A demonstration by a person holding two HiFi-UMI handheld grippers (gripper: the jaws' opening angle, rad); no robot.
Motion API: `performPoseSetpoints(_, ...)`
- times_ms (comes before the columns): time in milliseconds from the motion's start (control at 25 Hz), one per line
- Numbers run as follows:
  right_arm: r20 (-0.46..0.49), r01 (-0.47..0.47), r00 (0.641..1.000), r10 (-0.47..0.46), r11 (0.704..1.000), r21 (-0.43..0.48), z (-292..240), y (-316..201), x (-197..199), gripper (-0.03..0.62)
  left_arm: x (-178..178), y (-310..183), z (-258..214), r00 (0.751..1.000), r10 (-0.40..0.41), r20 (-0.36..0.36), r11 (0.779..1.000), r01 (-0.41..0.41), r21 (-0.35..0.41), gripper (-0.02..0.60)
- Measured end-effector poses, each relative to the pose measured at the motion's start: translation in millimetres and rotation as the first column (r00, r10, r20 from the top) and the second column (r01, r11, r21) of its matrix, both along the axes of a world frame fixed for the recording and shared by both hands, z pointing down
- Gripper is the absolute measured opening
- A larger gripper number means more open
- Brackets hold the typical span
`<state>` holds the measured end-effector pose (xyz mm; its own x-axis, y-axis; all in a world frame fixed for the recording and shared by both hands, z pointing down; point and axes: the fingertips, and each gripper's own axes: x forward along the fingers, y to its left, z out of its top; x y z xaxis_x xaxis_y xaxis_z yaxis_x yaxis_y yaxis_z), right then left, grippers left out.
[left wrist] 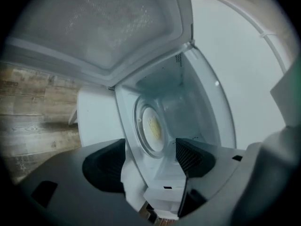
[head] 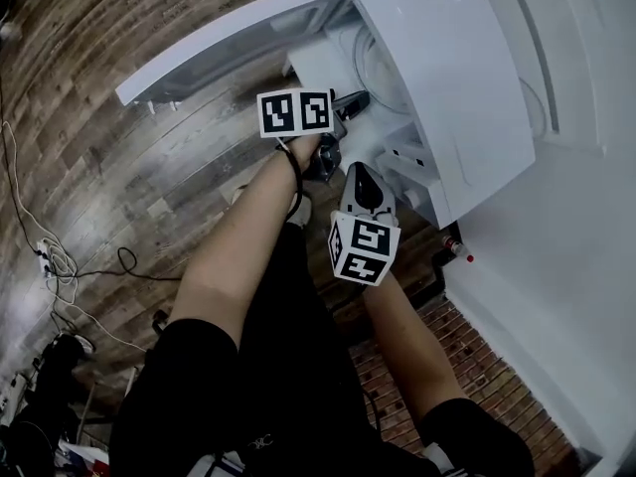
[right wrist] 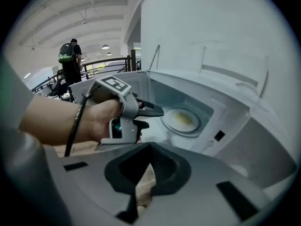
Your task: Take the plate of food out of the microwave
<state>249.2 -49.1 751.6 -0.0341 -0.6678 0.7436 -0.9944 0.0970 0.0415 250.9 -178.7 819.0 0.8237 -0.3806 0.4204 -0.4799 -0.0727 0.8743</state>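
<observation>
The white microwave (head: 447,87) fills the head view from 12 to 3 o'clock. Its door (head: 229,43) stands fully open, swung out toward 11 o'clock over the wooden floor (head: 119,117). What the microwave rests on cannot be identified. Inside the cavity, the plate of food (left wrist: 151,128) sits on the glass turntable (left wrist: 137,121), carrying a small yellowish portion at its centre. It is not touched by either tool. In the left gripper view the plate lies at 12 o'clock beyond the gap of the left tool (left wrist: 149,160). The jaws of that tool stand wide apart, with only the cavity's front edge seen between them and nothing pressed by the pads. In the right gripper view the plate (right wrist: 182,120) appears at 1 o'clock and the left tool (right wrist: 154,117) at 11 o'clock, just short of the cavity mouth. The right tool (right wrist: 149,166) is held back outside the microwave, with its jaws brought together on nothing. Task status, as judged: door opening is complete. Reaching in, gripping the plate rim, lifting and withdrawing are not yet done. No brand or model text is legible on the microwave. A small dark mark (right wrist: 218,135) on its front edge is unreadable. The marker cubes carry black-and-white square patterns only.
</observation>
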Motion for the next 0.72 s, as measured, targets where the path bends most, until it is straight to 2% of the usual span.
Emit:
performPoseSetpoints(280, -0.001, -0.017, 1.0, 0.017, 0.996, -0.088, 11.6, 47.5, 12.9, 0.006, 36.0, -25.2, 41.6, 0.993, -0.003, 0.114, 1.0, 0.006, -0.026, 0.321)
performPoseSetpoints(480, -0.004, -0.005, 1.0, 0.005, 0.994, -0.109, 17.1, 55.0, 16.2, 0.006, 46.6, -32.7, 60.0, 0.977, -0.009, 0.213, 0.999, 0.017, -0.035, 0.321)
performPoseSetpoints(640, 0.004, -0.015, 1.0, 0.016, 0.994, -0.108, 21.2, 49.0, 19.3, 0.006, 54.1, -32.3, 69.8, 0.97, 0.007, 0.241, 0.998, 0.007, -0.057, 0.321)
performPoseSetpoints(720, 0.008, -0.018, 1.0, 0.019, 0.994, -0.105, 22.9, 44.6, 19.4, 0.006, 55.7, -30.9, 74.3, 0.974, 0.024, 0.227, 0.997, -0.006, -0.08, 0.325)
